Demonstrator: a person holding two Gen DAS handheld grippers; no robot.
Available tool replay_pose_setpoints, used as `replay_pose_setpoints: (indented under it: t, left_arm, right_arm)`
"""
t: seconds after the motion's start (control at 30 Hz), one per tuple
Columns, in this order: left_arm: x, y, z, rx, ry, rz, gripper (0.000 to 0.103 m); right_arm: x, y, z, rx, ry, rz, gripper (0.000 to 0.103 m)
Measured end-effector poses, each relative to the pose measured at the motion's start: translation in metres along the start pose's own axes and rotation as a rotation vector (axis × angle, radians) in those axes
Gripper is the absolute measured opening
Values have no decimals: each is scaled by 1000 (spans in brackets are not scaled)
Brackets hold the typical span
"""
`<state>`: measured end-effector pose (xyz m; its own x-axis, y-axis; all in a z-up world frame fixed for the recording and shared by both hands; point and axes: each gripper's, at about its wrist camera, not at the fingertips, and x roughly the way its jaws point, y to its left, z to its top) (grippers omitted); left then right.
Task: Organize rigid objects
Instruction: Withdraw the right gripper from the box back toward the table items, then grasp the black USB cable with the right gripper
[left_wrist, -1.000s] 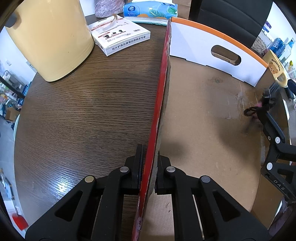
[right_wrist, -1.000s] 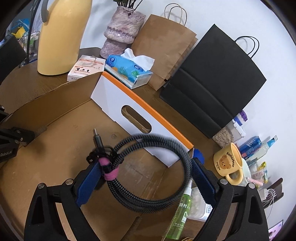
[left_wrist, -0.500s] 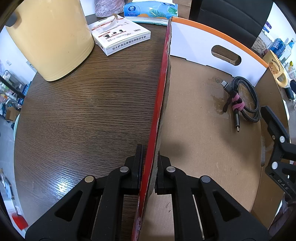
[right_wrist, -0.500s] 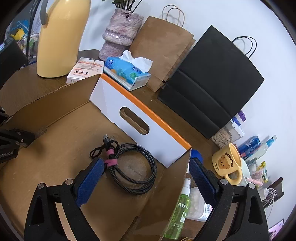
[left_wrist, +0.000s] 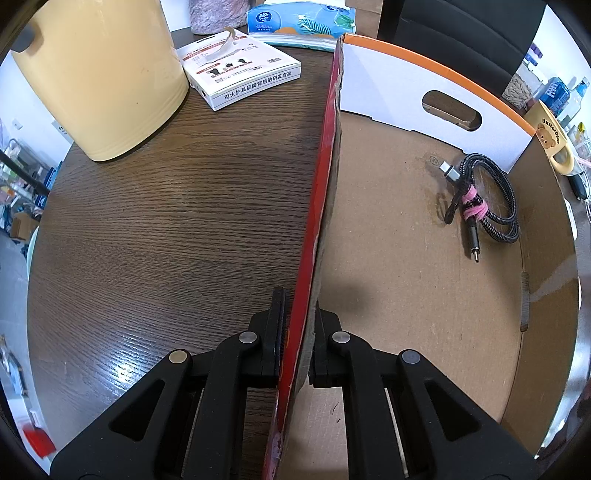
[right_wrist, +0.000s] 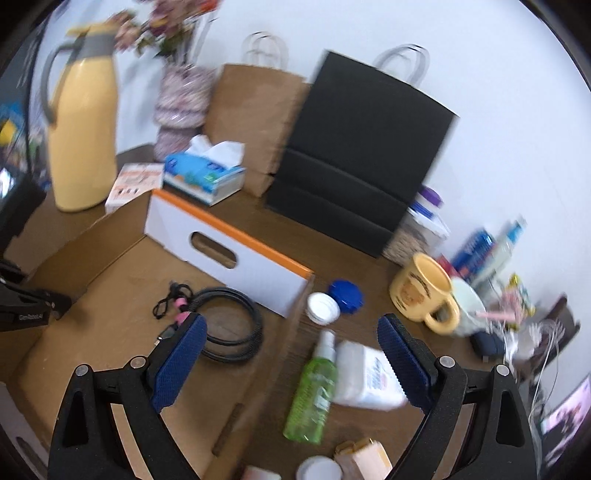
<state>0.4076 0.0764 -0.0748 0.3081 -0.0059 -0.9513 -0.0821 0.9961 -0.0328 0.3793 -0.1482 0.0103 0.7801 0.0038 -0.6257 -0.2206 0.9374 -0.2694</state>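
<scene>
Cable (left_wrist: 487, 206), coiled with a pink tie, lies on the box (left_wrist: 406, 295) floor at 2 o'clock from the left tongs (left_wrist: 295, 354), which pinch the box's side wall. Right tongs (right_wrist: 291, 354) hang spread and empty over the counter (left_wrist: 166, 221). 1 item looks stowed; a green spray bottle (right_wrist: 314, 391), white bottle (right_wrist: 369, 376) and jars (right_wrist: 323, 308) at 12 o'clock of them remain outside.

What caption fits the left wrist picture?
Left gripper clamps the cardboard box's side wall; coiled cable lies inside.
</scene>
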Motion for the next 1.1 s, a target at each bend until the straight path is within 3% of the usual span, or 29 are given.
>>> replay_pose_setpoints:
  t: [0.2,0.37,0.73,1.1]
  left_arm:
    - [0,0,0,0,0,1,6]
    - [0,0,-1,-1,0,2,6]
    - [0,0,-1,-1,-1,3,7]
    - [-2,-2,-3,-2,-5,12,7]
  right_arm:
    - [-32,-50,-34,151,-30,-39,97]
    - [-49,-67,-73,216,22,-59,97]
    - [-80,-74,-169,315,190,-21,97]
    - [-67,-64,-204,369,294,51,97]
